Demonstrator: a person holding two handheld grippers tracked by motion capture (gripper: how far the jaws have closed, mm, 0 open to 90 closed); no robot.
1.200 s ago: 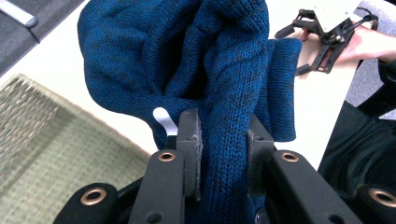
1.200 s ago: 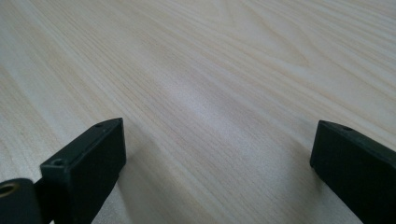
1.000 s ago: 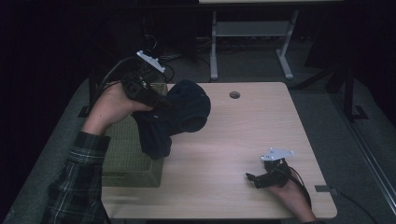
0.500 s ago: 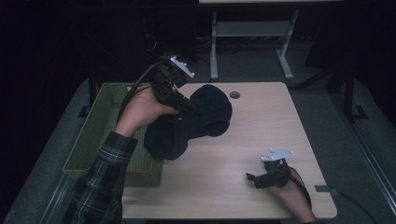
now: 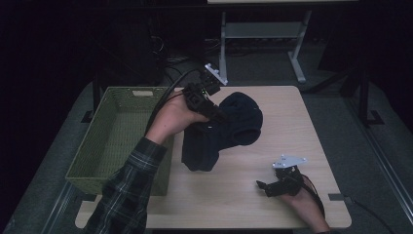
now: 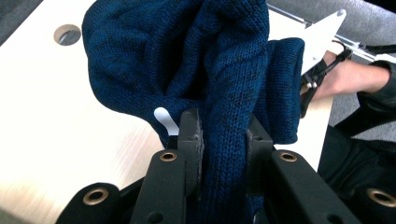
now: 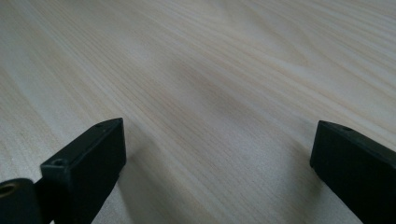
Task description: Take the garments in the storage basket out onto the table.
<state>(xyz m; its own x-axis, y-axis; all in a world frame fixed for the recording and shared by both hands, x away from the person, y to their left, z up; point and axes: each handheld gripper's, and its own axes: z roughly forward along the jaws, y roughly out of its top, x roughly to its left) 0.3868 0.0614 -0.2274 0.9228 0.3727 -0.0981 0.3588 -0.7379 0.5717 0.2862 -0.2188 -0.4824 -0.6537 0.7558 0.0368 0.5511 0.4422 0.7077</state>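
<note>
A dark blue knitted garment [image 5: 234,127] hangs bunched over the middle of the wooden table [image 5: 297,126], its lower end drooping toward the tabletop. My left gripper [image 5: 215,116] is shut on a thick fold of it. In the left gripper view the garment [image 6: 187,60] rises between the two jaws of the left gripper [image 6: 224,135], and a small white tag [image 6: 164,119] shows beside the fold. My right gripper [image 5: 263,186] rests near the table's front right, open, with nothing in it. Only bare wood lies between the wide-apart jaws of the right gripper [image 7: 217,154].
A green woven basket [image 5: 112,185] stands at the table's left side, beside the left forearm in its plaid sleeve. A round cable hole [image 6: 67,34] sits in the tabletop beyond the garment. A white desk frame [image 5: 258,34] stands on the floor behind the table.
The left gripper has carried the garment to the right, from above the basket to over the middle of the table. The right gripper has stayed put.
</note>
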